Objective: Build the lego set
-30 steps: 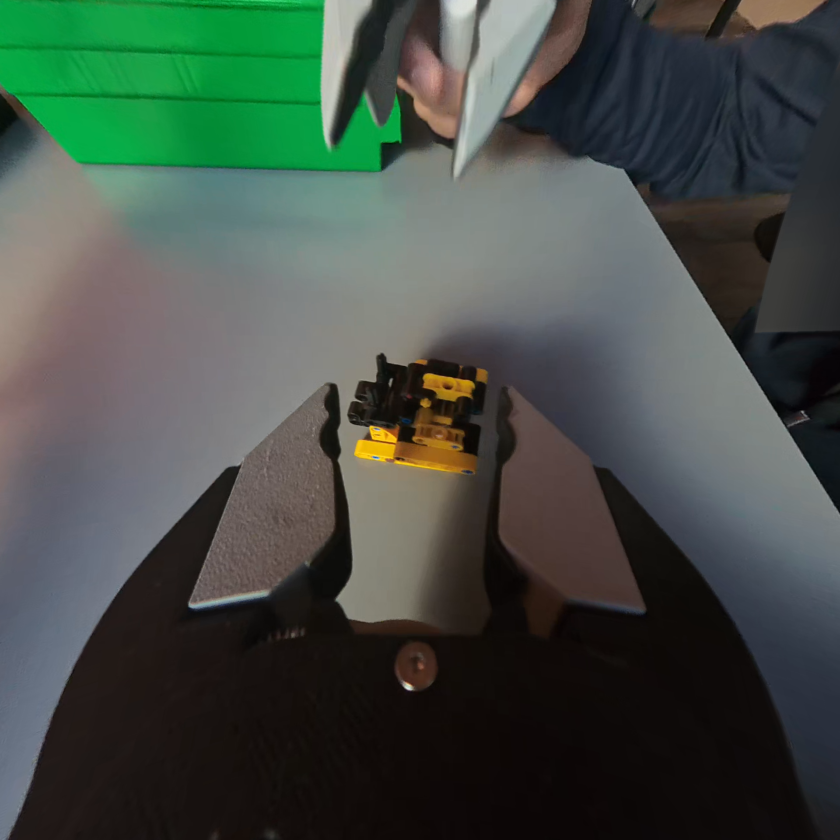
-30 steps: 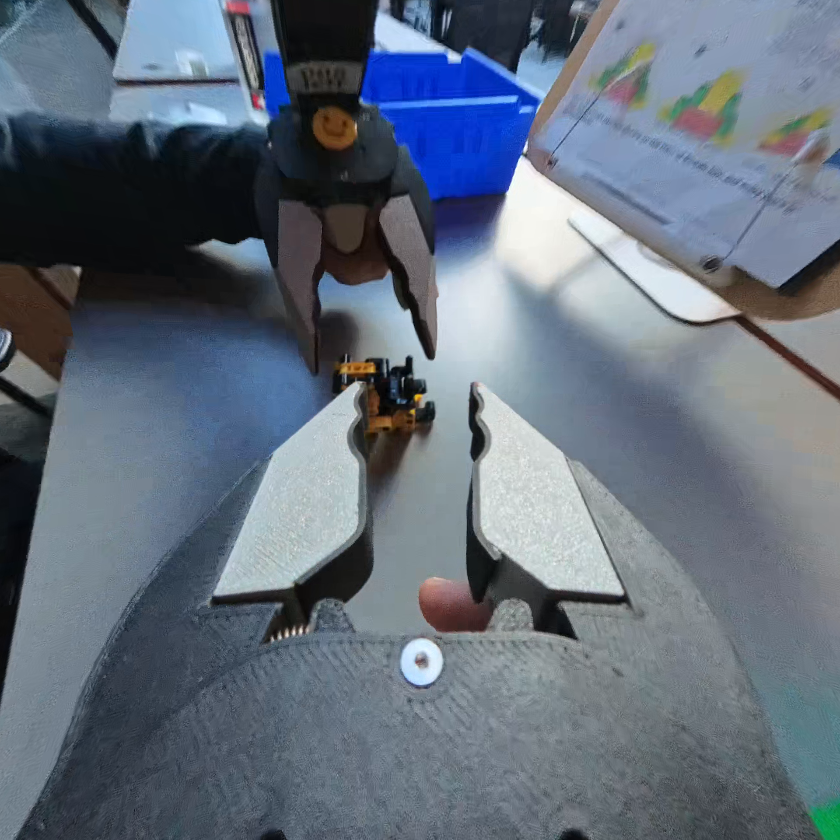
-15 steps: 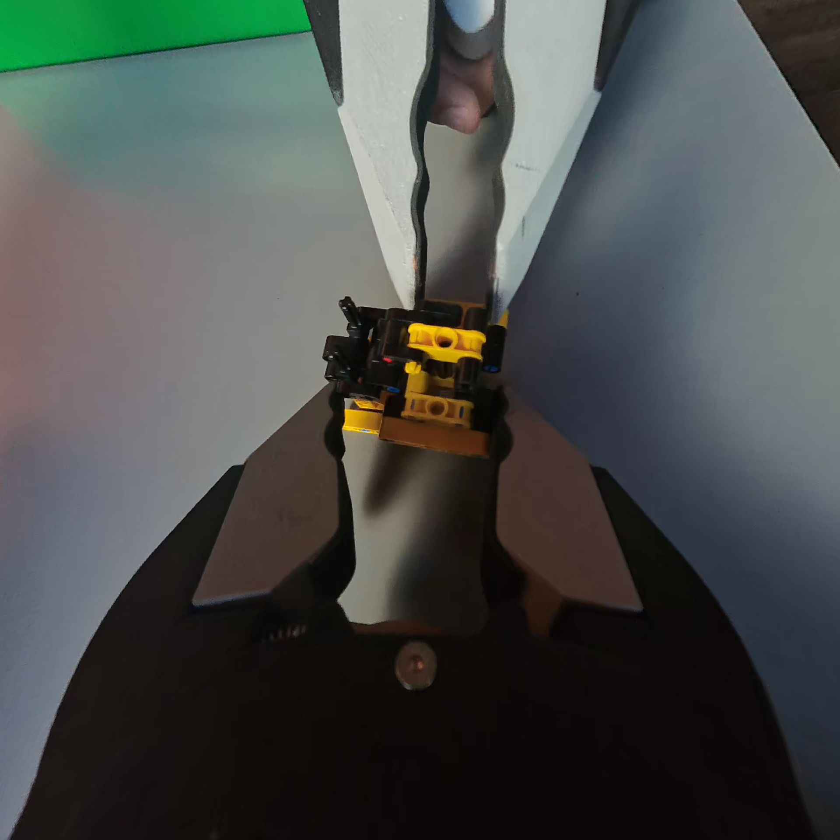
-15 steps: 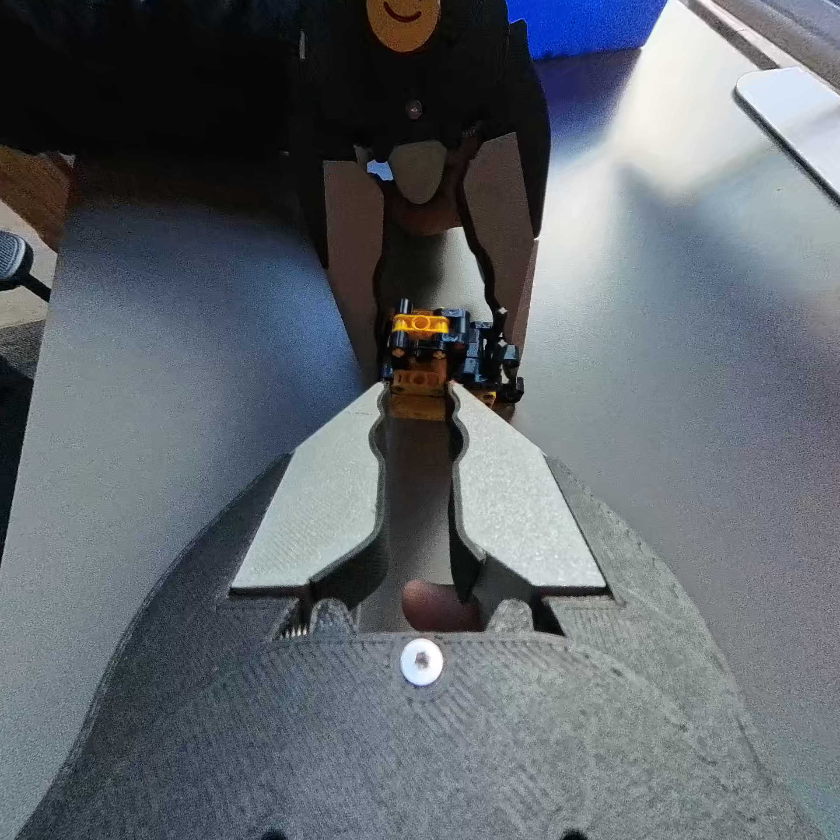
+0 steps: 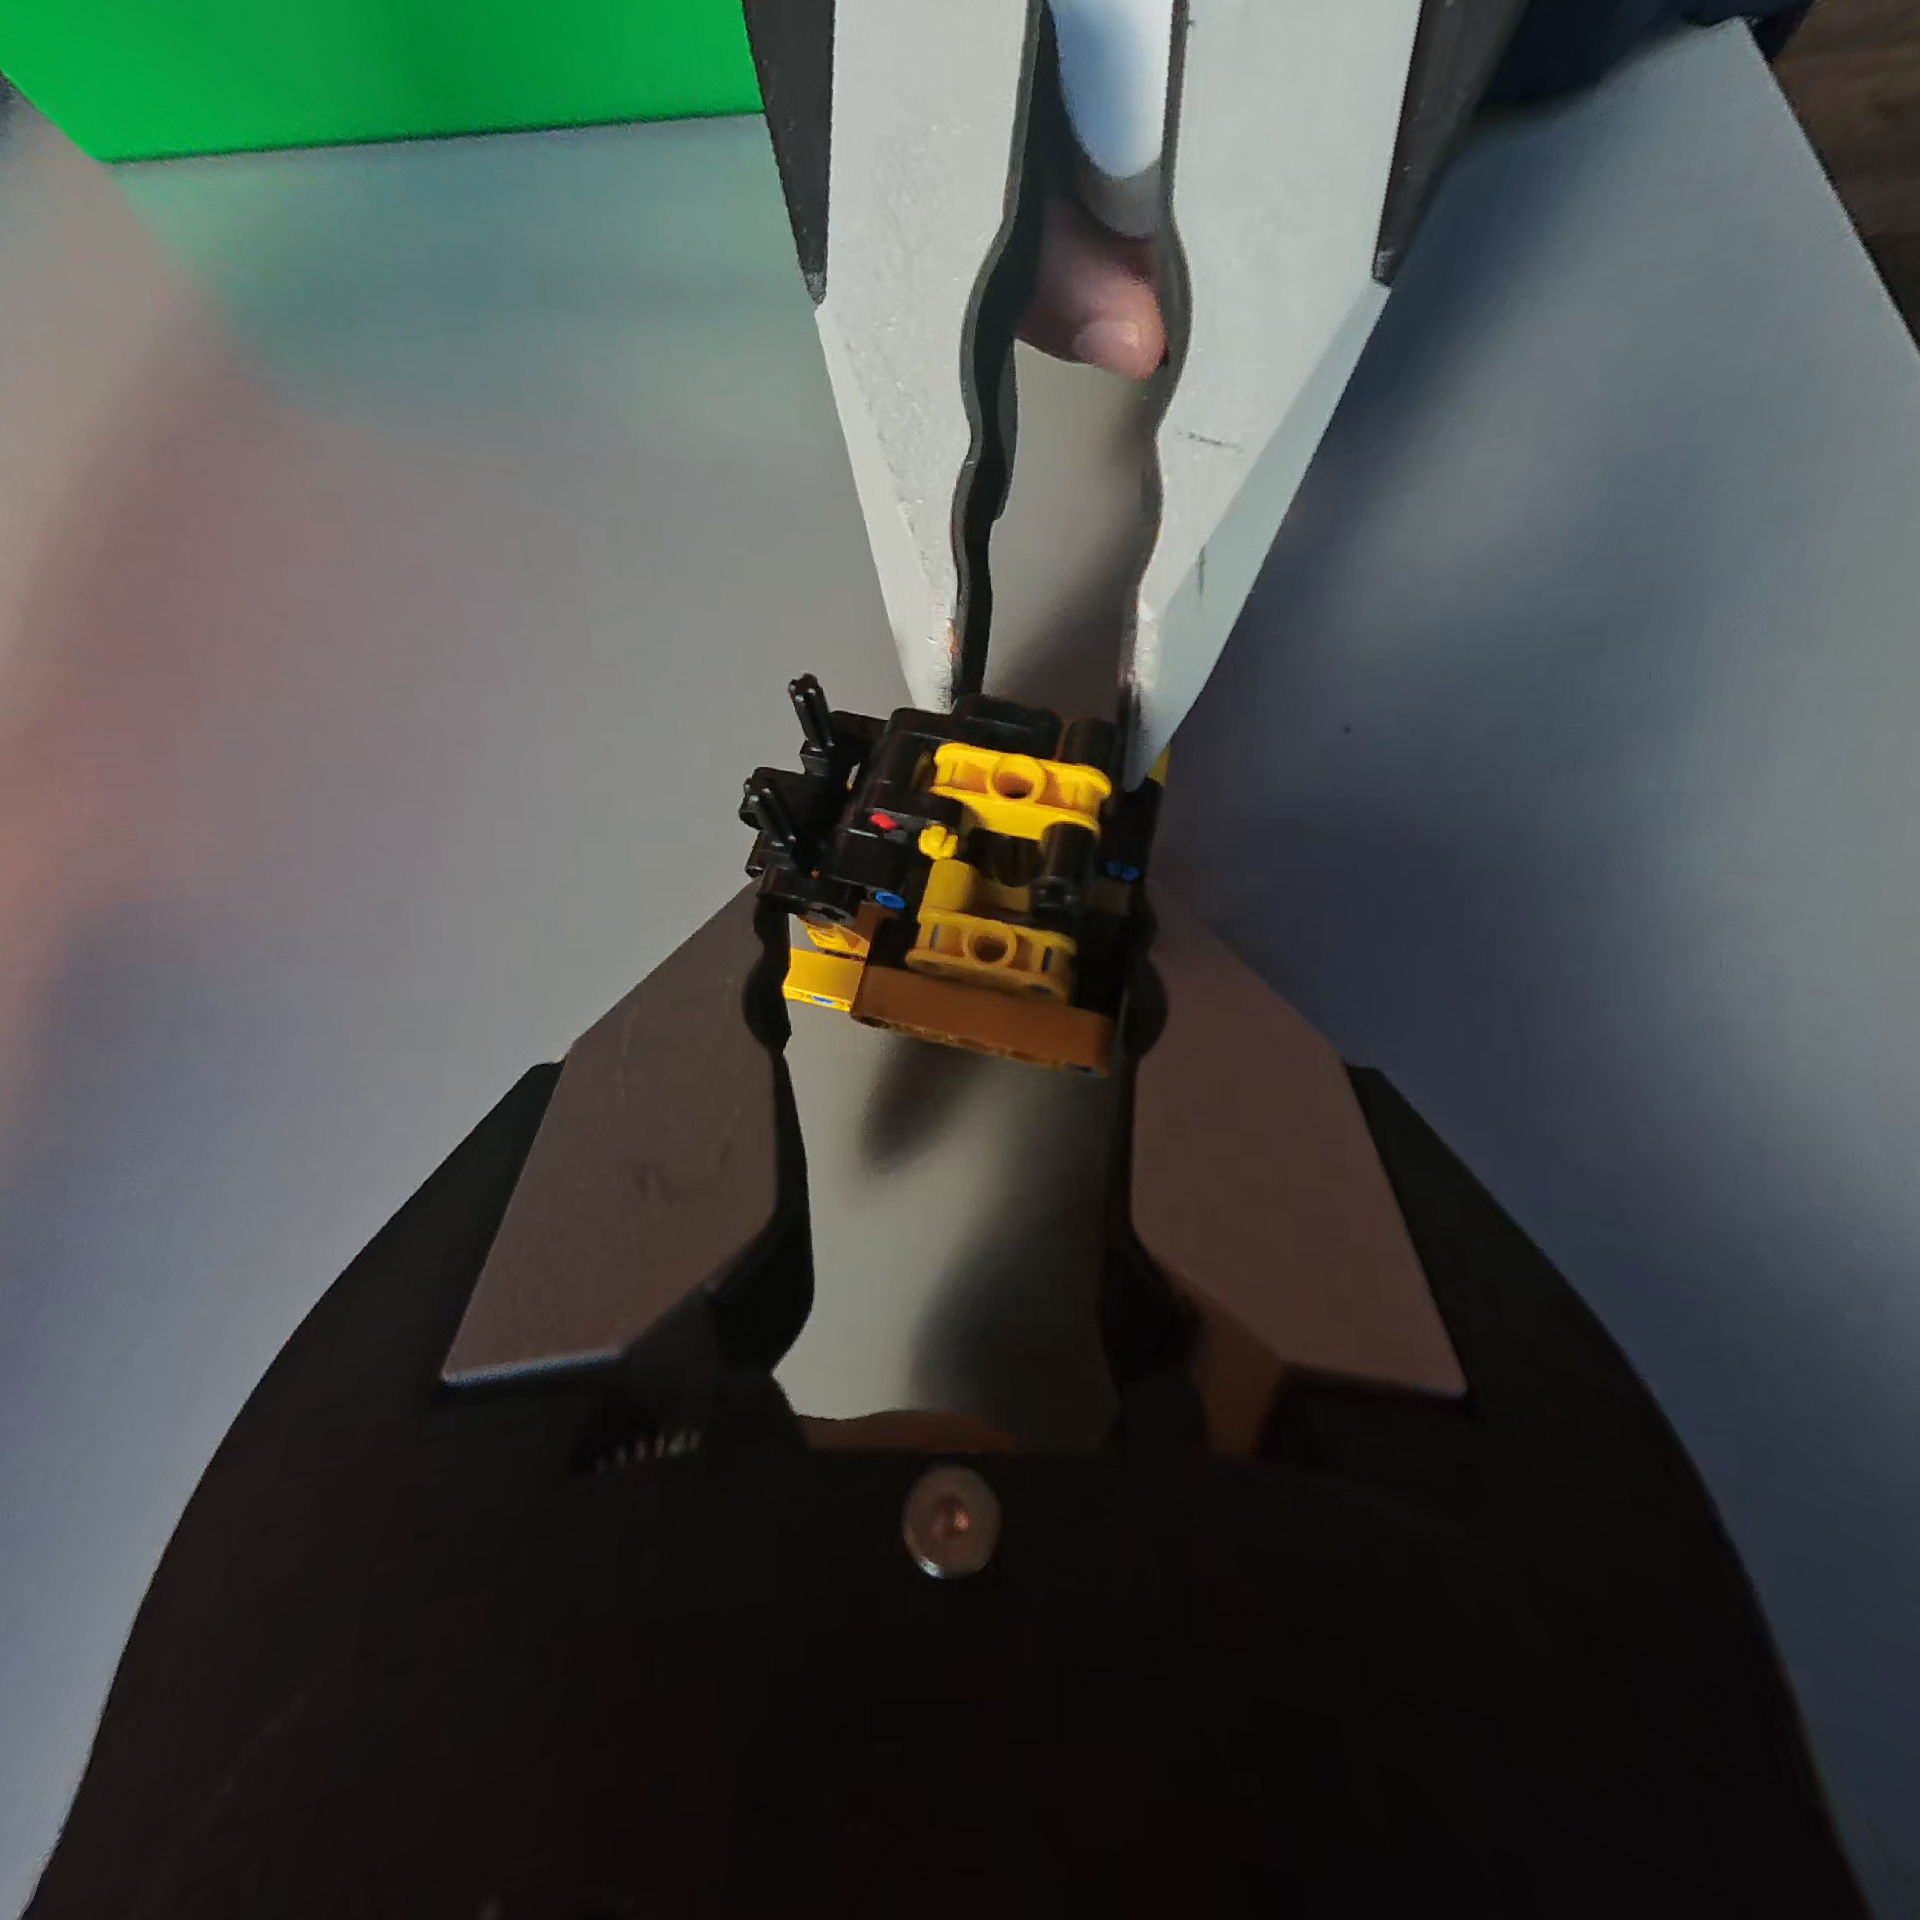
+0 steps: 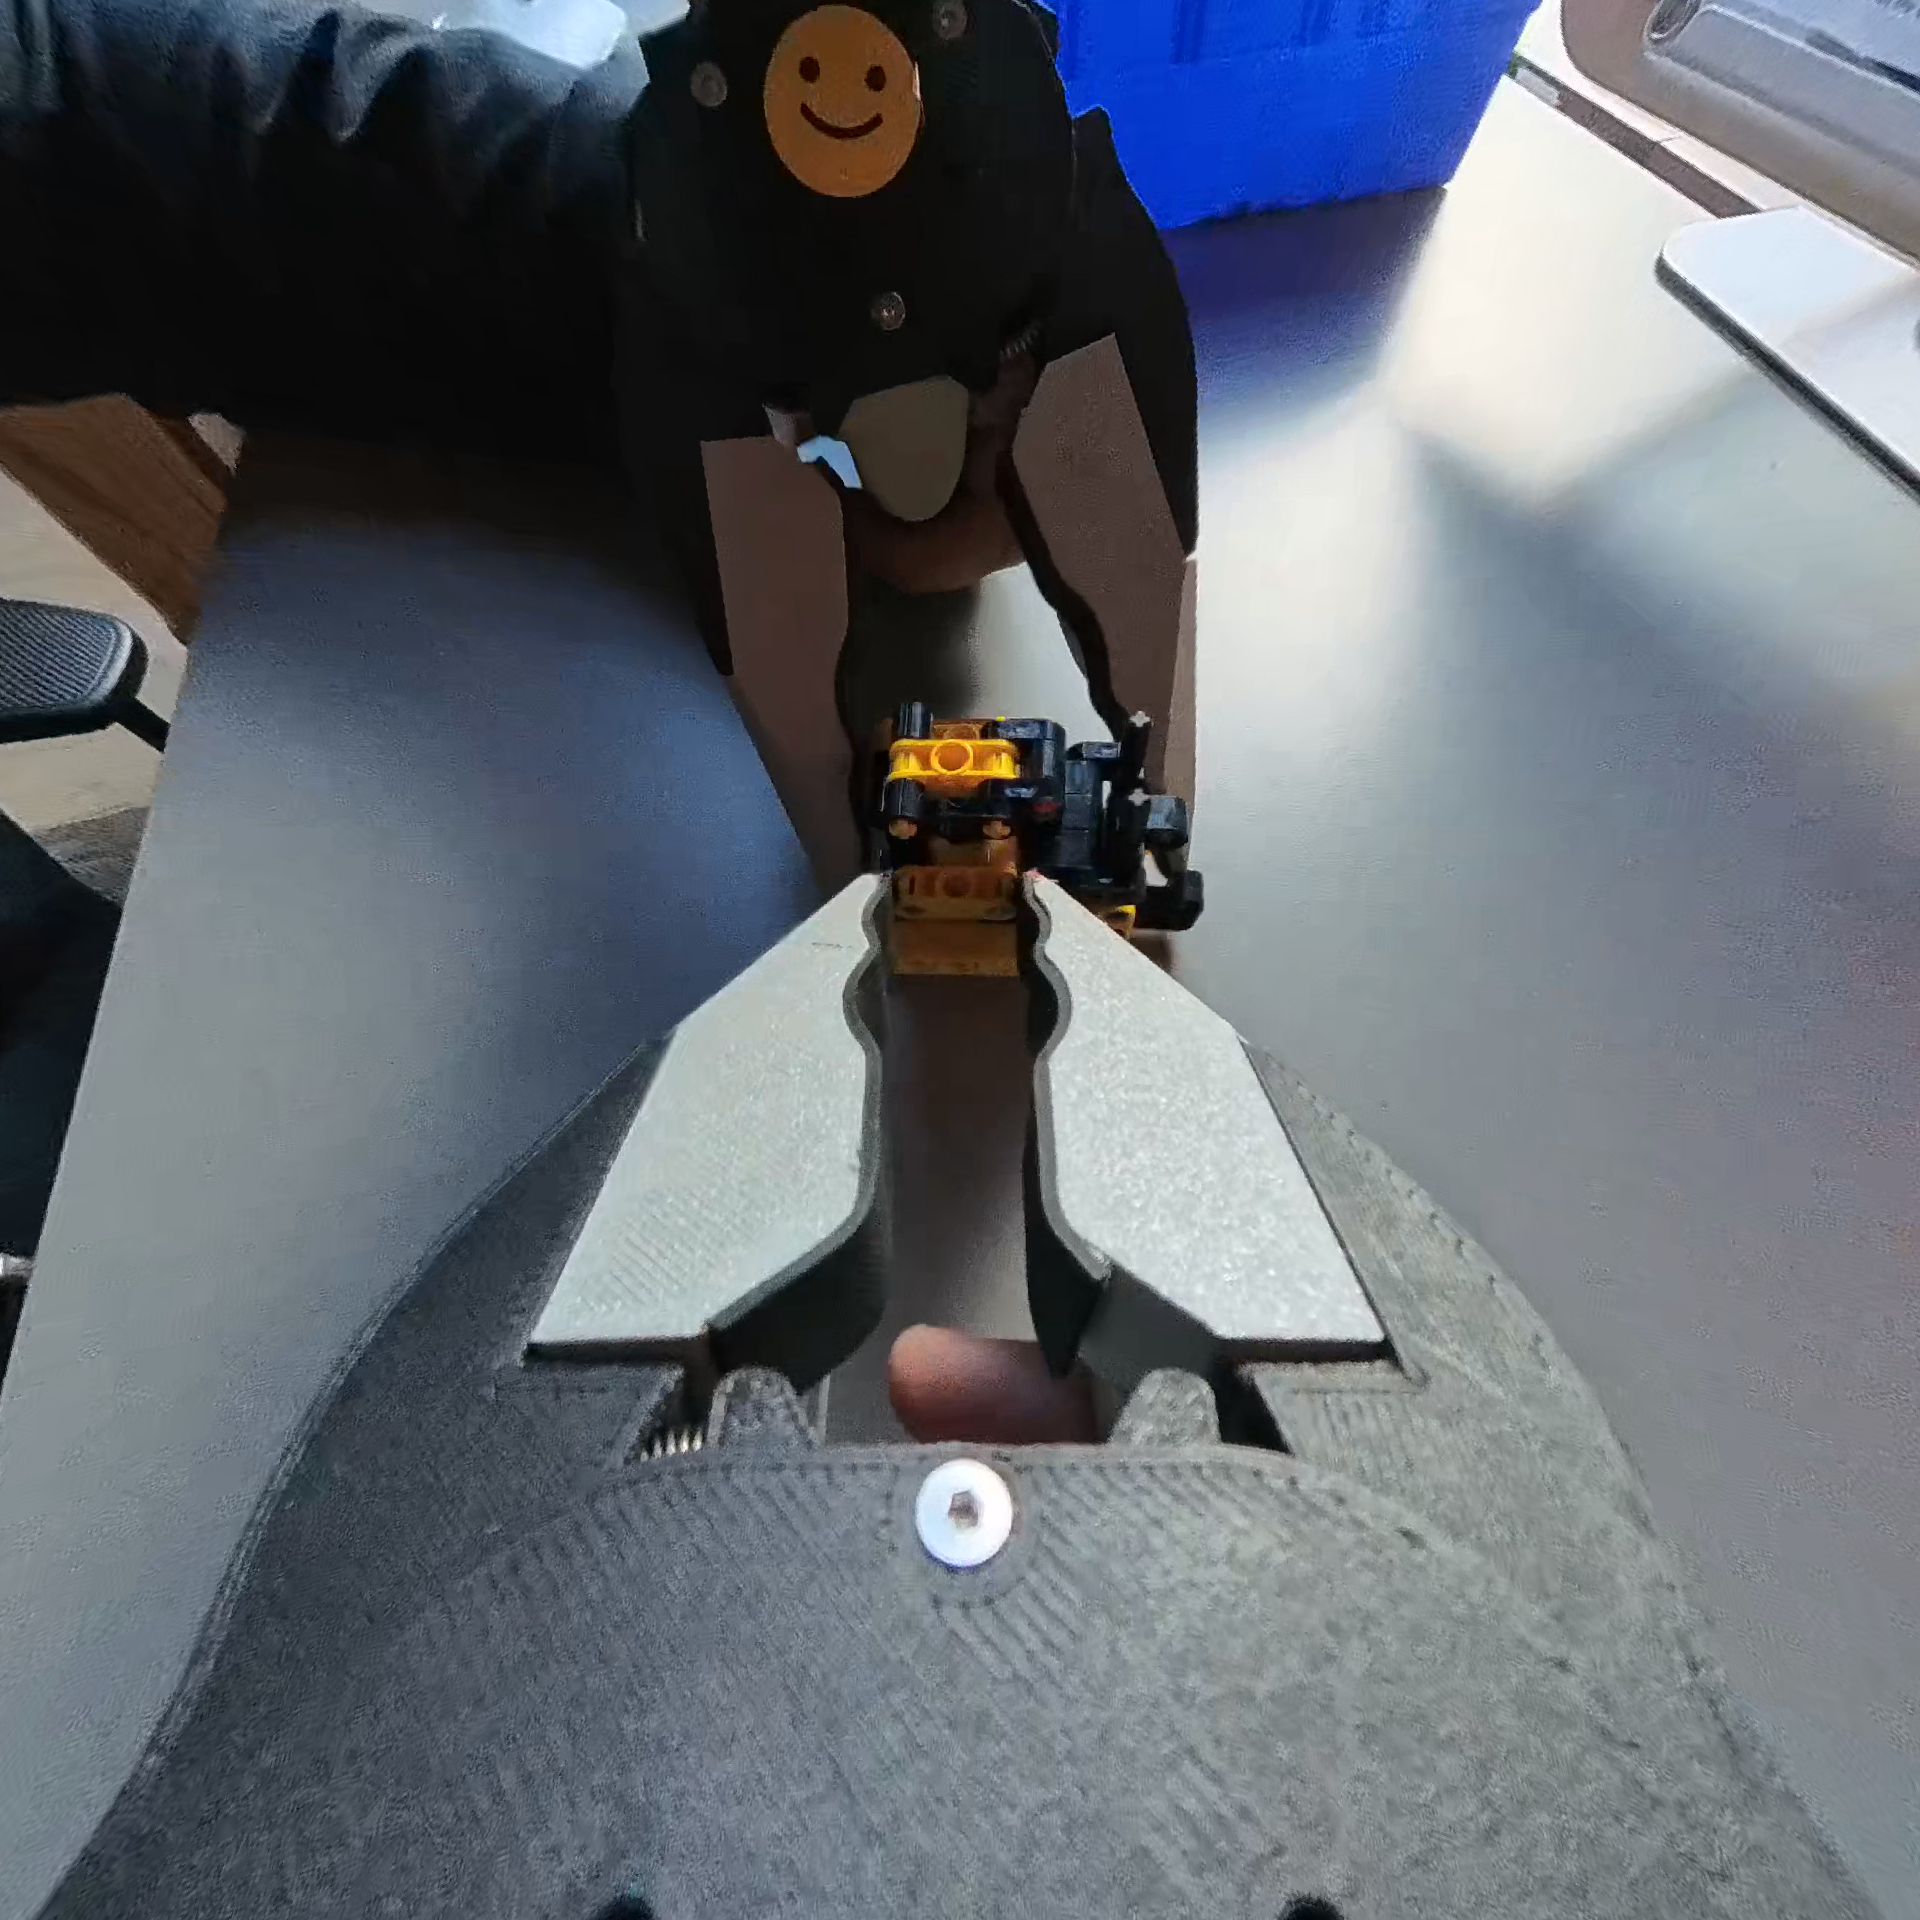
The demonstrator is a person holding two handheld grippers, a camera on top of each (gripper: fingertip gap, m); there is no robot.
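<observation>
the yellow and black lego model sat on the grey table, caught between two grippers that faced each other from opposite ends. the left gripper had its fingertips against both flanks of the model's near, yellow-beamed end, grasping it. the right gripper was closed on the narrow yellow block at the model's other end, fingertips pressed to both its sides. black pins stuck out from one side, clear of all fingers. farther out, a green box stood at the table's far edge, and a blue bin stood behind the left gripper's dark sleeve.
</observation>
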